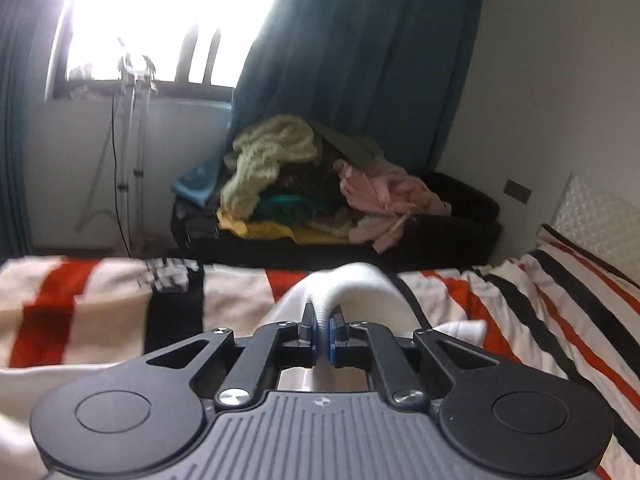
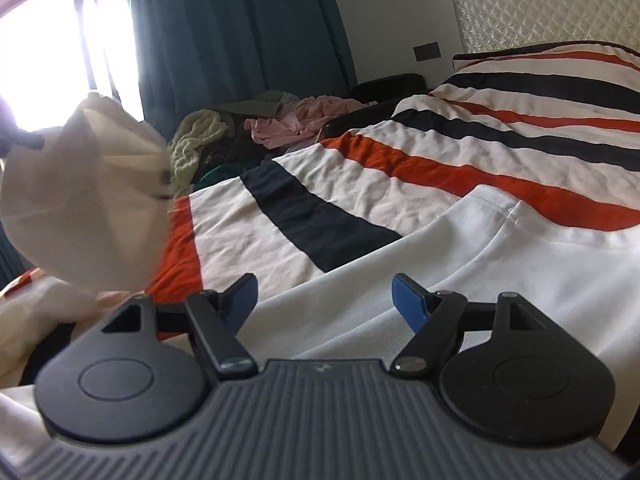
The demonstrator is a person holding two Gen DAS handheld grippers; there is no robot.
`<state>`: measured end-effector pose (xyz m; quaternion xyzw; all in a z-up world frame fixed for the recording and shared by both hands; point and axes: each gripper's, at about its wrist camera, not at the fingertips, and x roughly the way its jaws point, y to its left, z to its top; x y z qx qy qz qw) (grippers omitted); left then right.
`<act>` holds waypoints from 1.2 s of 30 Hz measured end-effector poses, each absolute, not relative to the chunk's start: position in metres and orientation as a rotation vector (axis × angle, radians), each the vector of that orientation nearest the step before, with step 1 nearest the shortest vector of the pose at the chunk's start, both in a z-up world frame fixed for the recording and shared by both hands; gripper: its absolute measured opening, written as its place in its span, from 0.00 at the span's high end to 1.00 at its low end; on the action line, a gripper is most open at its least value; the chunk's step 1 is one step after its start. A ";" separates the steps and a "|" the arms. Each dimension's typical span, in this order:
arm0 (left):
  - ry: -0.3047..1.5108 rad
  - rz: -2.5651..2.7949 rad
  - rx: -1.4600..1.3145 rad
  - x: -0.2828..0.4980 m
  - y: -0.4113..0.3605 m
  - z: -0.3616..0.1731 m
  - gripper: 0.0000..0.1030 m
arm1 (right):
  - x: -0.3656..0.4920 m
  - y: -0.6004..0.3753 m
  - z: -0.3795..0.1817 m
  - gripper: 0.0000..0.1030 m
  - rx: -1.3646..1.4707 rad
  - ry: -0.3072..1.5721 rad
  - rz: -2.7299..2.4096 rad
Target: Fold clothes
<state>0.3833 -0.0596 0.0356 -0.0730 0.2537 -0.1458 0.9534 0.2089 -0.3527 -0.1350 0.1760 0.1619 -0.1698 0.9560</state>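
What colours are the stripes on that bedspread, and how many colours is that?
Striped bedspread, stripe colours:
White: 1
Orange-red: 1
Black: 1
Total: 3 colours.

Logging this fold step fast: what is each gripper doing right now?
Left gripper: closed, pinching a fold of the white garment.
Right gripper: open, holding nothing, above the white garment on the bed.

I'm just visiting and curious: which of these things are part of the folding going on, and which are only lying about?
In the job:
white garment
left tool, shut on its fold
right tool, open above it
striped bed cover underneath

Lying about:
clothes pile
teal curtain
quilted headboard
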 end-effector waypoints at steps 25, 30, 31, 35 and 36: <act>0.533 -0.152 -0.073 0.124 0.003 -0.038 0.21 | 0.201 -0.321 -0.126 0.26 0.218 0.307 -0.210; 0.516 -0.100 -0.070 0.096 0.018 -0.038 0.11 | 0.197 -0.316 -0.126 0.26 0.184 0.325 -0.187; 0.516 -0.090 -0.073 0.095 0.021 -0.037 0.10 | 0.198 -0.320 -0.128 0.26 0.209 0.343 -0.193; 0.517 -0.084 -0.094 0.093 0.028 -0.034 0.08 | 0.200 -0.335 -0.132 0.26 0.336 0.403 -0.158; 0.510 -0.093 -0.098 0.093 0.028 -0.032 0.08 | 0.201 -0.336 -0.133 0.25 0.365 0.417 -0.135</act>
